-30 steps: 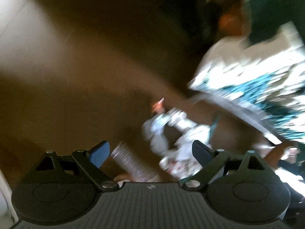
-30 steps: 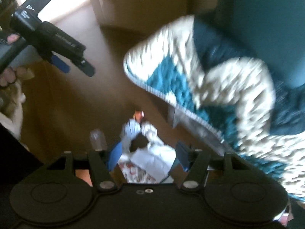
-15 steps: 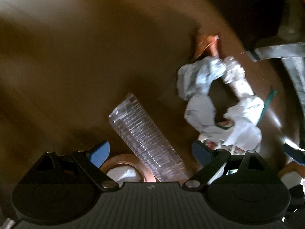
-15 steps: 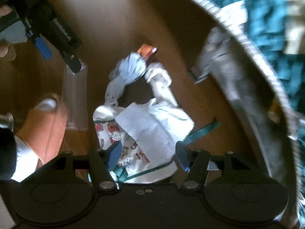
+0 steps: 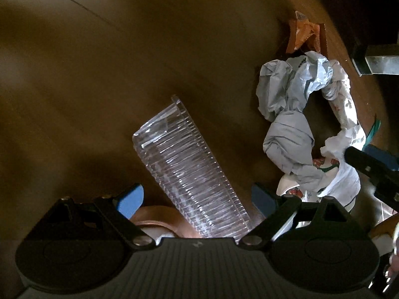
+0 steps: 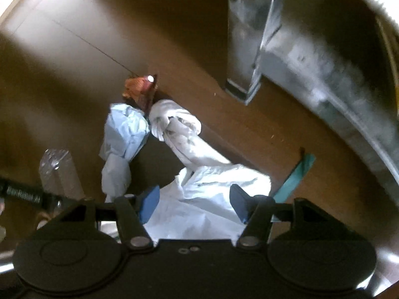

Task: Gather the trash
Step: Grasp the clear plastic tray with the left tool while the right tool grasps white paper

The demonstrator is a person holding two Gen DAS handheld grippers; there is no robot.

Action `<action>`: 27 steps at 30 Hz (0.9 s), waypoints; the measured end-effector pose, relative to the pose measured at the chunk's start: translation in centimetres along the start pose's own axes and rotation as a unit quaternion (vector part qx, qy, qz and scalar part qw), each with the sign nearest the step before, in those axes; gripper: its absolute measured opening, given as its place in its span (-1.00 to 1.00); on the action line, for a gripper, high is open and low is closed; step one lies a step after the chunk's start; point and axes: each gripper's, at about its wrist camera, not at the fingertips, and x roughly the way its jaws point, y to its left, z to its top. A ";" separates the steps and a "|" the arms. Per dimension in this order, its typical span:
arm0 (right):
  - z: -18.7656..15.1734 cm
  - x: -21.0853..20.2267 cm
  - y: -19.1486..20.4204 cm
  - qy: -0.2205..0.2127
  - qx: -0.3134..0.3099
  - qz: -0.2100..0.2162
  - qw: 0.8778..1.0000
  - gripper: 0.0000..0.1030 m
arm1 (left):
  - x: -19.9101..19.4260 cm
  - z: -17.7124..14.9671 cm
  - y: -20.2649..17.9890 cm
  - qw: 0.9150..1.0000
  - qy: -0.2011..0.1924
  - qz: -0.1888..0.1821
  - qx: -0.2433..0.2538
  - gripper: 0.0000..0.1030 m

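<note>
Down on the brown floor [image 5: 104, 79] lies the trash: a clear ribbed plastic cup [image 5: 189, 172] on its side, a crumpled pale blue wrapper [image 5: 289, 114] beside it, a twisted white paper bag [image 6: 212, 194] with red and green print just past that, and a crushed orange packet [image 5: 303, 35] at the far end of the pile, touching the blue wrapper. A teal strip [image 6: 296, 174] lies flat on the floor beside the white bag. The left gripper [image 5: 197, 194] points steeply down with its blue-padded jaws spread wide; the plastic cup runs up between them, its lower end hidden behind the gripper body, and neither pad touches it. The right gripper [image 6: 194, 201] likewise stands wide open above the flattened part of the white bag, which fills the gap between the pads without being pinched. From the right wrist camera the cup [image 6: 59, 172] shows at the left edge, partly behind the black arm of the left gripper. A silvery metal leg [image 6: 247, 39] of some furniture stands on the floor beyond the pile, well apart from the packet.
</note>
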 end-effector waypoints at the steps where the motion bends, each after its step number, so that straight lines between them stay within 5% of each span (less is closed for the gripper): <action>1: 0.1 0.4 0.0 0.005 0.012 0.007 1.000 0.19 | 0.2 0.0 0.1 1.000 0.003 -0.002 -0.003 0.82; 6: -0.1 1.9 0.2 0.020 0.041 -0.007 0.999 0.19 | 0.7 0.2 0.1 1.000 -0.001 0.000 0.000 0.77; 12: -0.1 3.0 -0.9 0.034 0.096 -0.006 0.995 0.14 | 1.4 0.6 -0.1 1.000 0.004 0.006 0.005 0.19; 15: -0.2 3.0 -1.0 0.033 0.095 -0.008 0.995 0.10 | 1.6 0.4 0.0 1.000 0.001 0.005 0.002 0.17; 16: -0.3 2.9 -1.1 0.033 0.093 -0.007 0.995 -0.22 | 1.5 0.4 0.1 1.000 0.000 0.006 -0.002 0.15; 17: -0.3 3.0 -1.1 0.037 0.093 -0.010 0.995 -0.75 | 1.5 0.4 0.3 1.000 -0.002 0.006 -0.006 0.07; 18: -0.4 3.1 -1.2 0.045 0.096 -0.014 0.994 -0.84 | 1.4 0.4 0.6 1.000 -0.003 0.005 -0.010 0.01; 27: -0.8 1.3 -1.2 0.015 0.069 -0.016 0.997 -0.95 | -0.4 0.2 1.7 1.000 -0.024 0.001 -0.014 -0.08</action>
